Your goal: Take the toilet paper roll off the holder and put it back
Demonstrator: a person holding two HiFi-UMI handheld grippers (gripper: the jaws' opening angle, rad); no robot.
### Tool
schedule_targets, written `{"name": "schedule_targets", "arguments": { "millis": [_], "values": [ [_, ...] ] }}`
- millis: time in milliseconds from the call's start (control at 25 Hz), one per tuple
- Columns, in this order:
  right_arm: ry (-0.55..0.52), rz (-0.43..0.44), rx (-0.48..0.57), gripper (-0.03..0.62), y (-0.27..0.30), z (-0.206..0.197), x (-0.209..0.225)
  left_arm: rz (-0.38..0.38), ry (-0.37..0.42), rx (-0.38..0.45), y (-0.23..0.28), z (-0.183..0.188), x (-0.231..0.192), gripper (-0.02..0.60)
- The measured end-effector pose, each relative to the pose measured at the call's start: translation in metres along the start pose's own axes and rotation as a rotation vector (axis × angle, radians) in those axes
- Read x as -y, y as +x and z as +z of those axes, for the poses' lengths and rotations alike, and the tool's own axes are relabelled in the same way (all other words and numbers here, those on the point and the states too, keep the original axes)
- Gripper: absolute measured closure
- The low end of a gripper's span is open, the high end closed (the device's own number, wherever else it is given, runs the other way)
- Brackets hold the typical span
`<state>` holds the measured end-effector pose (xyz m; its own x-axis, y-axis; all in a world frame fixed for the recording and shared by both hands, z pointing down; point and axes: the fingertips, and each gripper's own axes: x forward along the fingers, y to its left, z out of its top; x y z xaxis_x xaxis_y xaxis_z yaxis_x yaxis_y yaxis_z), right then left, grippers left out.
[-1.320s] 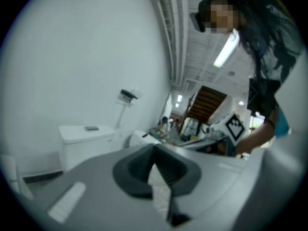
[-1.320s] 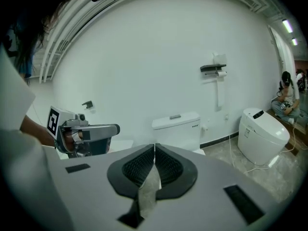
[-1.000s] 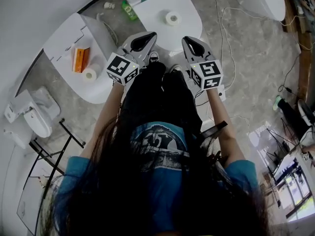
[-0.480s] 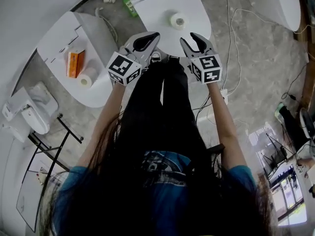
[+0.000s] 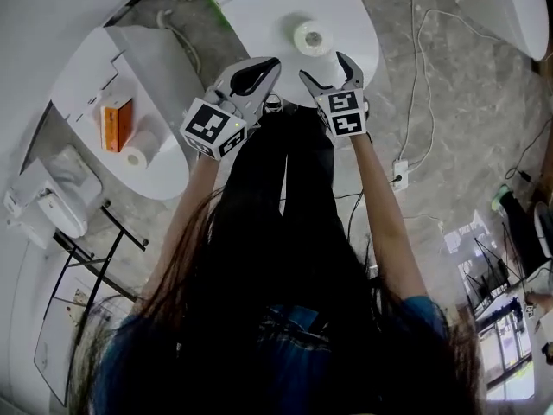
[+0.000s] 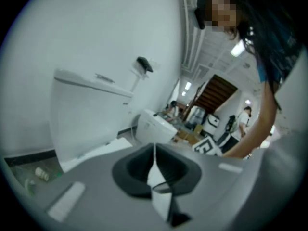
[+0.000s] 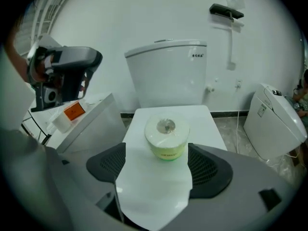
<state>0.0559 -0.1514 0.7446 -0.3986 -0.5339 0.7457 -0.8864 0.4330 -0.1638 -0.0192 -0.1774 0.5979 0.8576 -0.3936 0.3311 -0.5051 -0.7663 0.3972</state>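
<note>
Off to your left, an orange box (image 5: 117, 124) and a second paper roll (image 5: 134, 156) sit on the neighbouring toilet (image 5: 160, 173). Your left gripper (image 5: 266, 66) is clenched, pads pressed together on nothing. Your right gripper (image 5: 324, 67) has just been spreading its jaws and stands released, nothing between the pads. The toilet paper roll (image 5: 311, 37) stands on end on the closed toilet lid (image 5: 259, 15), just ahead of them and untouched.
</note>
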Motion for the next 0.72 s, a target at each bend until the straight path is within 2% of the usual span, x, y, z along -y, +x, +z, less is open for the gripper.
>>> {"name": "schedule_targets", "arguments": {
  "millis": [160, 360, 720],
  "values": [
    [0.051, -0.038, -0.002, 0.204, 0.032, -0.019, 0.015, -0.007, -0.005, -0.02, 0.013, -0.018, -0.002, 0.581],
    [0.099, -0.036, 0.029, 0.175, 0.059, -0.019, 0.024, 0.009, -0.015, -0.024, 0.021, -0.03, -0.007, 0.581],
    [0.038, -0.032, 0.169, 0.157, 0.078, 0.011, 0.027, 0.054, -0.036, -0.016, 0.027, -0.049, -0.028, 0.581]
  ]
}}
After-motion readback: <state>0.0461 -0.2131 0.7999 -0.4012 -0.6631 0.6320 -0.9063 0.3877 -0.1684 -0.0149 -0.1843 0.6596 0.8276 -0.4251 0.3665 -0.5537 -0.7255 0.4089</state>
